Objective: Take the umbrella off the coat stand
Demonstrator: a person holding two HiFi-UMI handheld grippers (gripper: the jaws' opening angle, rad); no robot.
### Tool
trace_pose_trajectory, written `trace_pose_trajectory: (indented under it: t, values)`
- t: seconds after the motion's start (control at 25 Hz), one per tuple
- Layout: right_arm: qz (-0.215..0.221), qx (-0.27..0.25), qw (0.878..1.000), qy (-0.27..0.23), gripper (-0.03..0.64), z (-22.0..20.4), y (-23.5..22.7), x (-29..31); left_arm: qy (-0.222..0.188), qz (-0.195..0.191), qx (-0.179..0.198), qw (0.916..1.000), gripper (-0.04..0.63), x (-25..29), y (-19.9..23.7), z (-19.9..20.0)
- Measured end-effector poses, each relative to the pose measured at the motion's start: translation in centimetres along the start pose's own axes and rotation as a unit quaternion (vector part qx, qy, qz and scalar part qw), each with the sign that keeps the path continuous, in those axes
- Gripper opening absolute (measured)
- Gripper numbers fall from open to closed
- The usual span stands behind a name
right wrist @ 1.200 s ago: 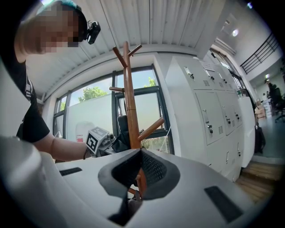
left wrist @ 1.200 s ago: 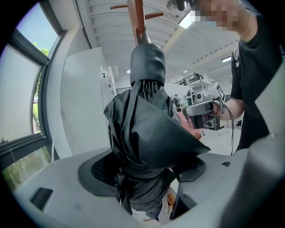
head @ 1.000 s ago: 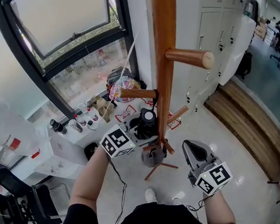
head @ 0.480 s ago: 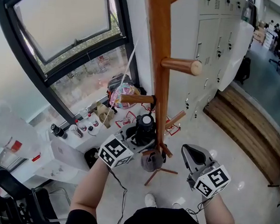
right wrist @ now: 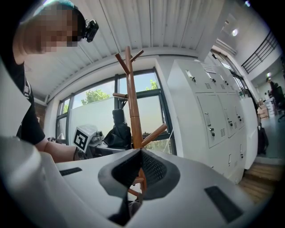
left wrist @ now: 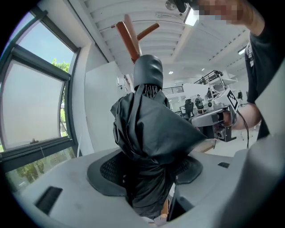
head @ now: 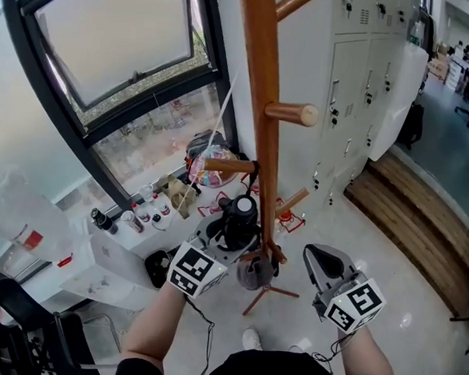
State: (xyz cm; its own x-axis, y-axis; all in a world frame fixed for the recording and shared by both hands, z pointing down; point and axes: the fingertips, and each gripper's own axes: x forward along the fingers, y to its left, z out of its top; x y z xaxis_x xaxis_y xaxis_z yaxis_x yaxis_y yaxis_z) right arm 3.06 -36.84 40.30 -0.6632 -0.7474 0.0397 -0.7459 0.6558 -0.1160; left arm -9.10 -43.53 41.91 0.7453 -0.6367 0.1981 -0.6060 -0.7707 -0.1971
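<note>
A folded black umbrella (head: 239, 217) stands upright beside the wooden coat stand (head: 260, 104), just under a short peg (head: 224, 165). A black strap hangs round that peg. My left gripper (head: 235, 240) has the umbrella's bunched fabric (left wrist: 147, 133) between its pads. Its jaws are closing and press on the cloth. In the right gripper view the umbrella (right wrist: 118, 129) shows left of the pole (right wrist: 132, 102). My right gripper (head: 317, 259) hovers to the right of the stand's base, shut and holding nothing, its pads (right wrist: 151, 167) meeting at the tip.
White lockers (head: 362, 87) stand right behind the stand. A dark-framed window (head: 116, 46) fills the left. Below it lie bottles (head: 137, 212), a colourful bag (head: 209, 153) and a white box (head: 93, 261). A wooden step (head: 409, 211) runs along the right.
My left gripper has risen a little with the umbrella, bringing its top nearer the peg. The right gripper has stayed where it was.
</note>
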Motion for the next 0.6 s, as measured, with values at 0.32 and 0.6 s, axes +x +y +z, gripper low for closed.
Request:
trace_pose_trajectory:
  t: [0.32, 0.6]
  values:
    - [0.014, -0.002, 1.000, -0.005, 0.054, 0.7, 0.7, -0.7, -0.008, 0.094, -0.004, 0.9955, 0.264, -2.5, 1.6, 1.8]
    - [0.027, -0.004, 1.000, -0.010, 0.054, 1.0, 1.5, -1.1, -0.045, 0.135, -0.010, 0.9897, 0.264, -5.2, 2.4, 5.0]
